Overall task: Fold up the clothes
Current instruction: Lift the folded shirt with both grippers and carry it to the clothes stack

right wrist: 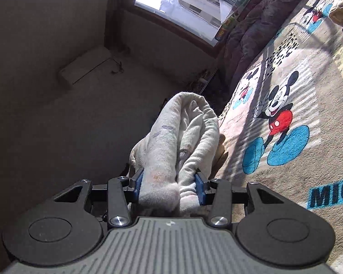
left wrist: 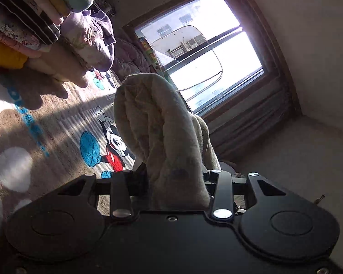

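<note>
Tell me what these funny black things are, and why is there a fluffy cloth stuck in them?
Those black things are two grippers, like big tongs, and a person holds one in each hand. Each gripper has a little camera looking forward along its fingers, so one picture comes from the left gripper and the other from the right gripper. Each one is pinching a bunch of pale fluffy cloth, lifted off the ground. It may be one piece held at two spots, but I cannot tell for sure. Underneath lies a Mickey Mouse blanket. The left picture also shows a stack of folded clothes on it. Behind is a bright window. The person is folding laundry.
</note>
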`<state>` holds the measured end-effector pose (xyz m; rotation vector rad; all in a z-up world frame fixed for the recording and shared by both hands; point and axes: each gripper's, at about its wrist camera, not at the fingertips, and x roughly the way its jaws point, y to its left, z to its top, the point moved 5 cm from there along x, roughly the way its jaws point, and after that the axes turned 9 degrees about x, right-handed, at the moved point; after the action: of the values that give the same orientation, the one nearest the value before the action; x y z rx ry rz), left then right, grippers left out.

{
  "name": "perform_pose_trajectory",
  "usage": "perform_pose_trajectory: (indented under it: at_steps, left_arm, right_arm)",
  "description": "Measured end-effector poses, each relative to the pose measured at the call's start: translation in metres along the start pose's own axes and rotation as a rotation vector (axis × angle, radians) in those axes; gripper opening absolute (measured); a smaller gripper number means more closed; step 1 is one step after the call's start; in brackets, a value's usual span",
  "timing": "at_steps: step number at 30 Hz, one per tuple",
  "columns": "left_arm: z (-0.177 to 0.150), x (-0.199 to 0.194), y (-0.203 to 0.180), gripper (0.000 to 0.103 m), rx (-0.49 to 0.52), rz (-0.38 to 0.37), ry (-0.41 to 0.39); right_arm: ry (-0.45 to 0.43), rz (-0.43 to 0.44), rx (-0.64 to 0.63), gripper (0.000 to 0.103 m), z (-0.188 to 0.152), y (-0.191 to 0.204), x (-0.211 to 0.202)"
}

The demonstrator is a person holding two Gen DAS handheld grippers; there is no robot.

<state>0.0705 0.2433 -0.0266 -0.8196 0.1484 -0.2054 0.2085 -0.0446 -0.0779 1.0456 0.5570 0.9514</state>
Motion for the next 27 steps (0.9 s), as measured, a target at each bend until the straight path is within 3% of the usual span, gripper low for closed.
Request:
perform_pose_trajectory:
  at_steps: [8, 14, 20, 22, 24, 26, 27]
  left_arm:
    - [0.127, 0.026, 0.034, 0.038, -0.003, 0.070, -0.181]
    - [0.210, 0.065, 0.058, 0.038, 0.018, 0.126, -0.260]
    - [0.263, 0.104, 0.089, 0.038, 0.031, 0.185, -0.292]
    - [0.263, 0.120, 0.117, 0.039, 0.000, 0.279, -0.260]
    - [0.254, 0.136, 0.143, 0.038, -0.015, 0.446, -0.169]
    - [0.244, 0.147, 0.160, 0.037, -0.013, 0.595, -0.077]
    - [0.243, 0.149, 0.157, 0.038, 0.005, 0.607, -0.066]
  right_arm:
    - [0.169, 0.144, 0.003, 0.044, 0.047, 0.061, 0.157]
    - [0.222, 0.201, -0.004, 0.044, 0.076, 0.087, 0.259]
    - [0.225, 0.281, 0.032, 0.044, 0.108, 0.090, 0.351]
    - [0.222, 0.301, 0.072, 0.044, 0.110, 0.075, 0.376]
    - [0.213, 0.279, 0.100, 0.045, 0.110, 0.051, 0.394]
    - [0.224, 0.067, 0.149, 0.045, 0.095, -0.003, 0.422]
    - [0.261, -0.050, 0.159, 0.045, 0.082, -0.026, 0.436]
